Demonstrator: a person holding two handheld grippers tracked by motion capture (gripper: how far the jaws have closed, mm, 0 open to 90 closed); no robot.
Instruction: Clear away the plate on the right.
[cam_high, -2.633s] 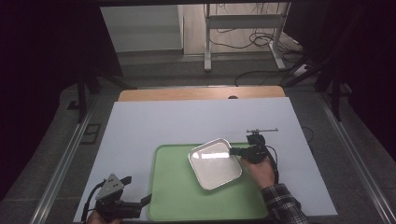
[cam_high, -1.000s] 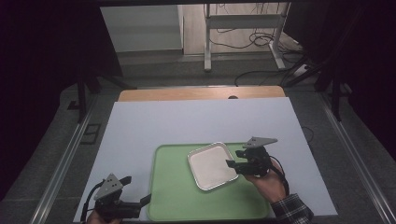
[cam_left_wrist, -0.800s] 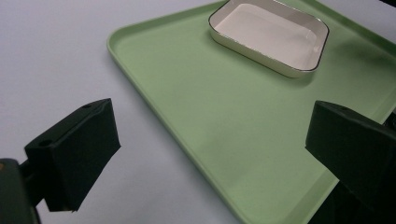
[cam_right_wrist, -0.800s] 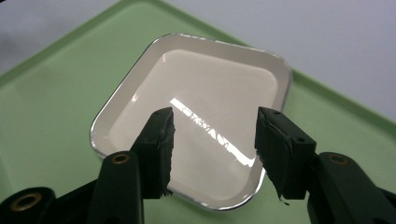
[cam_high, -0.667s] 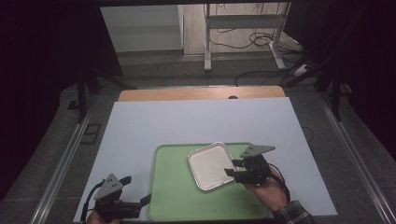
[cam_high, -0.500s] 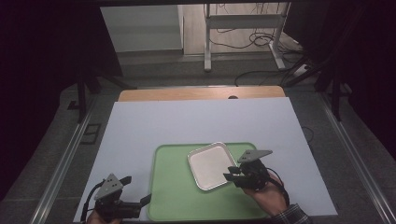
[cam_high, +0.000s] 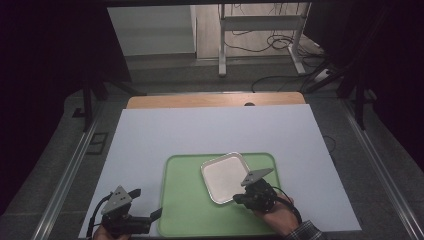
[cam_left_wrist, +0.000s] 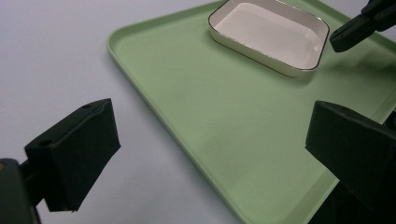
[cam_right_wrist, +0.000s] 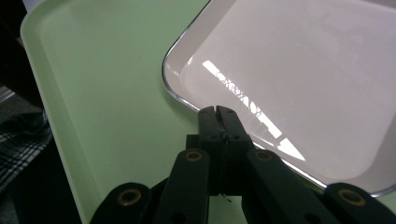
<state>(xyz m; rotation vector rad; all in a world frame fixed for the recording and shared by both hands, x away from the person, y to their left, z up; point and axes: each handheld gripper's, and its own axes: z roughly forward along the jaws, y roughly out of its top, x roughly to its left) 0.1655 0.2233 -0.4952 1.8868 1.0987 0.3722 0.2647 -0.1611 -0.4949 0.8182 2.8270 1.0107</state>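
A white square dish (cam_high: 227, 177) with a dark rim lies flat on the green tray (cam_high: 190, 200). My right gripper (cam_high: 239, 199) sits at the dish's near right corner. In the right gripper view its jaws (cam_right_wrist: 217, 112) are shut, tips just above the dish (cam_right_wrist: 303, 79) rim; they have just been closing with nothing between them. My left gripper (cam_high: 146, 203) rests open at the tray's near left corner. In the left gripper view its jaws (cam_left_wrist: 219, 140) straddle the tray (cam_left_wrist: 210, 116) edge, and the dish (cam_left_wrist: 268, 32) and right gripper (cam_left_wrist: 355, 30) lie farther off.
The tray lies on a white sheet (cam_high: 200, 130) over the table, with a wooden strip (cam_high: 215, 100) at the far edge. A plaid sleeve (cam_high: 305, 232) comes in at the bottom right. Floor, cables and a metal stand (cam_high: 260, 35) lie beyond.
The dish, held tilted by the right gripper at first, now lies flat on the tray. The right gripper let go, drew back toward the near edge and shut. The left gripper stayed put.
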